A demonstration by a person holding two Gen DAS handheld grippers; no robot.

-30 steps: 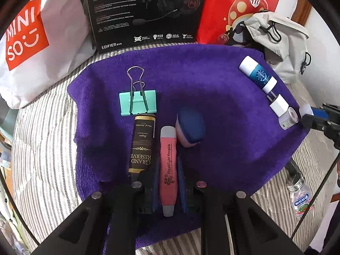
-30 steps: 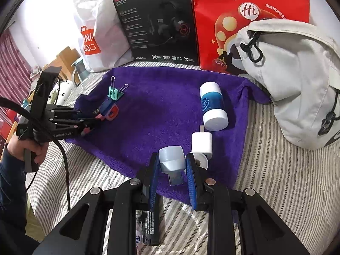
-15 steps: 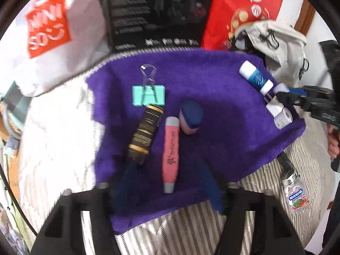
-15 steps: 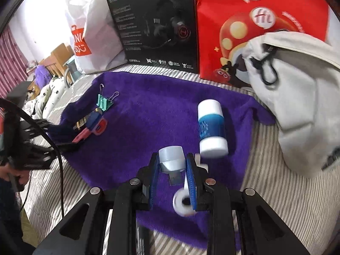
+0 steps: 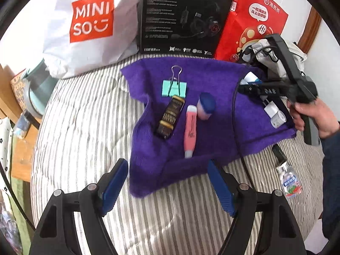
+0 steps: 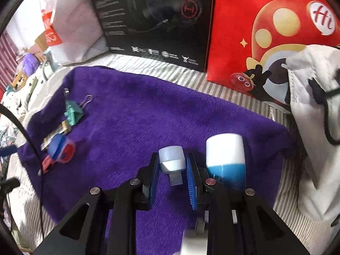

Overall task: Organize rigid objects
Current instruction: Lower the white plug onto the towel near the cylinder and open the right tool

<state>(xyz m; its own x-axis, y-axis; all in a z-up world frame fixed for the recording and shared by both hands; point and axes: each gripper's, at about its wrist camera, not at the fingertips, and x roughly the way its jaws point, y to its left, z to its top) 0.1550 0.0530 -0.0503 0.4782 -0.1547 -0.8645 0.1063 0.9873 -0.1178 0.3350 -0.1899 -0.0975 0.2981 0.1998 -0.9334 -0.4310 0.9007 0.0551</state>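
In the left wrist view my left gripper (image 5: 167, 186) hangs wide open over the near edge of the purple towel (image 5: 214, 78). Ahead of it lie a pink highlighter (image 5: 190, 131), a dark gold-lettered packet (image 5: 170, 118), a teal binder clip (image 5: 174, 88) and a blue-and-pink lump (image 5: 205, 106). My right gripper (image 6: 172, 170) is shut on a small white USB light (image 6: 171, 161), held low over the towel (image 6: 138, 116). A blue-and-white tube (image 6: 225, 161) lies just right of its fingers. The white charger (image 5: 271, 108) and tape roll (image 5: 279, 121) lie at the towel's right edge.
A white shopping bag (image 5: 91, 25), a black headset box (image 5: 182, 19) and a red bag (image 5: 252, 21) stand behind the towel. A grey-white fabric bag (image 6: 314, 127) lies at right. A small bottle (image 5: 290, 180) rests on the striped bedding (image 5: 85, 127). A hand (image 5: 312, 114) holds the right gripper.
My left gripper opened, let go of the pink highlighter and pulled back off the towel. My right gripper carried the USB light forward, past the charger and tape, to beside the tube.
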